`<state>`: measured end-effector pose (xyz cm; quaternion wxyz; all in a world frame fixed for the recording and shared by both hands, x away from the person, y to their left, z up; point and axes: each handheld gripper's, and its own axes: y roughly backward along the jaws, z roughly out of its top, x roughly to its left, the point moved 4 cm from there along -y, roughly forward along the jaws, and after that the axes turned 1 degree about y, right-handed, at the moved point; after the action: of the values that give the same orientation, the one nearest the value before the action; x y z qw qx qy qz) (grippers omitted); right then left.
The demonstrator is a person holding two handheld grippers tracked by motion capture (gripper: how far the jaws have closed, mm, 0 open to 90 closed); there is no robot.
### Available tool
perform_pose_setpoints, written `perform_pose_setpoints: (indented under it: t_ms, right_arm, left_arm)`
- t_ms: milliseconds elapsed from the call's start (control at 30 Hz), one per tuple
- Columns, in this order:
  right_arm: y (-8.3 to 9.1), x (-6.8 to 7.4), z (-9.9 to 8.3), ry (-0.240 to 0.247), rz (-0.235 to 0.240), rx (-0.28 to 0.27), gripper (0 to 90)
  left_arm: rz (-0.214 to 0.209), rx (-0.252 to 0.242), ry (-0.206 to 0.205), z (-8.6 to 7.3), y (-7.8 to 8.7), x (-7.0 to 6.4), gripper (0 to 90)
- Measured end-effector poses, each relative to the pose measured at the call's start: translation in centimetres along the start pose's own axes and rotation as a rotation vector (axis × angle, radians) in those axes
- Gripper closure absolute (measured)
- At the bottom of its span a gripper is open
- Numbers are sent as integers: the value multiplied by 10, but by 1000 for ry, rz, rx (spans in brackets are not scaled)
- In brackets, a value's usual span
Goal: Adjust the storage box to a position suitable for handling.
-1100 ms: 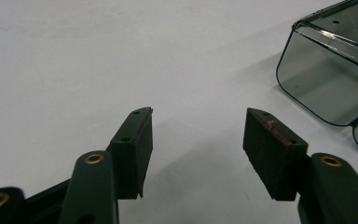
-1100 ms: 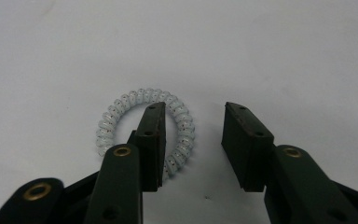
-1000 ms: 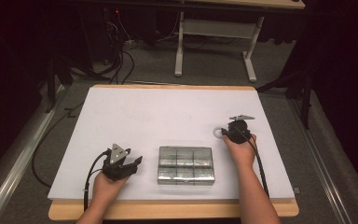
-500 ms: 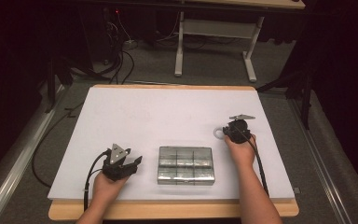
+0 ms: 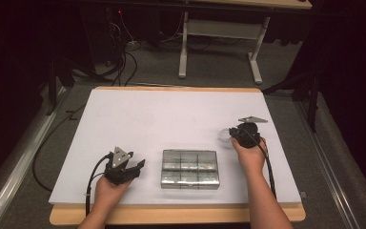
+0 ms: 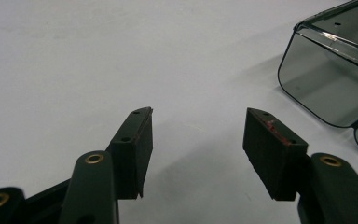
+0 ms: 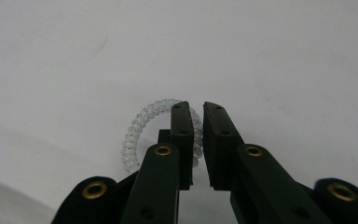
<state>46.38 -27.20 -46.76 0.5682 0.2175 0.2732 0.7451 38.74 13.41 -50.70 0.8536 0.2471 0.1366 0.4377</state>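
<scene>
A clear spiral hair tie [image 7: 135,126] lies on the white table top [image 5: 171,114] at the right; in the high view the hair tie [image 5: 223,136] shows as a small ring. My right gripper [image 7: 198,107] has its jaws nearly together, pinching the ring's right side. From above, the right gripper [image 5: 232,133] points left at the ring. A clear plastic compartment box [image 5: 189,168] sits closed at the front centre. My left gripper [image 5: 137,168] rests just left of it, open and holding nothing. The left gripper [image 6: 198,126] faces bare table, with the box's corner [image 6: 326,88] at the right.
The table's wooden front edge [image 5: 171,214] runs just behind both hands. A cable [image 5: 91,183] trails from the left gripper and another [image 5: 268,164] along the right forearm. Desk legs [image 5: 252,62] and floor cables [image 5: 119,52] lie beyond the far edge.
Hardly anything differs. The right gripper stays at the hair tie with only a slight shift. The left gripper and the box have not moved.
</scene>
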Motion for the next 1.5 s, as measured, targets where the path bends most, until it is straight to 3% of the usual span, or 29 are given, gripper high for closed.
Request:
perform_pose_setpoints:
  t_ms: [367,633,1167,1300,1500]
  right_arm:
    - [31,1,-1,-17,8,-34,835]
    - [50,-3,-18,-30,12,-48,835]
    - [85,2,-48,-13,45,-98,835]
    - [92,3,-60,1,33,-92,834]
    - [98,-4,-83,-21,29,-87,834]
  left_arm:
    - [1,-6,2,0,0,0,437]
    - [2,-7,1,0,1,0,437]
    - [3,-11,4,0,1,0,439]
    - [3,-11,3,0,1,0,439]
    - [3,-11,0,0,1,0,439]
